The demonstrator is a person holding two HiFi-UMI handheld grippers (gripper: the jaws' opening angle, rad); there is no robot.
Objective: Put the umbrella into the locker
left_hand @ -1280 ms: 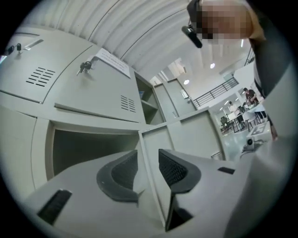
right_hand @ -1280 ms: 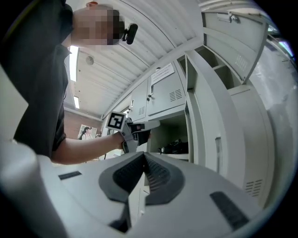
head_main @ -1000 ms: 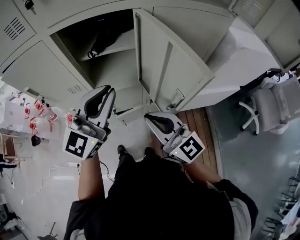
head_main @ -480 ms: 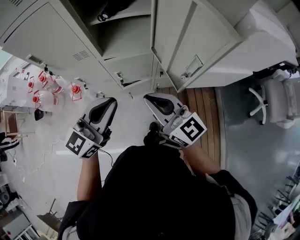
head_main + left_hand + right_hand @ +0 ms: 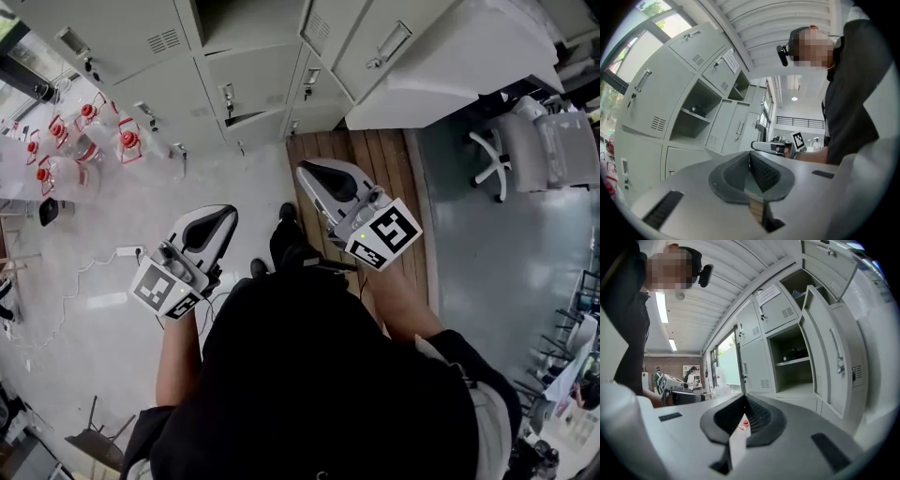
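The umbrella (image 5: 795,354) is a dark bundle lying on the upper shelf of the open locker (image 5: 790,380), whose door (image 5: 830,350) stands swung out. In the left gripper view the umbrella (image 5: 695,109) shows as a small dark shape in that same compartment. Both grippers are well back from the lockers and hold nothing. My left gripper (image 5: 221,215) (image 5: 751,154) is shut, pads together. My right gripper (image 5: 309,172) (image 5: 744,397) is also shut with nothing in it. The head view does not show the umbrella.
Grey lockers (image 5: 239,80) line the top of the head view. Several water bottles with red caps (image 5: 86,131) stand at the left, with a cable (image 5: 89,265) on the floor. A wooden platform (image 5: 352,155) and an office chair (image 5: 525,150) lie to the right.
Both grippers have drawn back and down from the open locker. The locker opening has slid out of the top of the head view, and more floor shows now.
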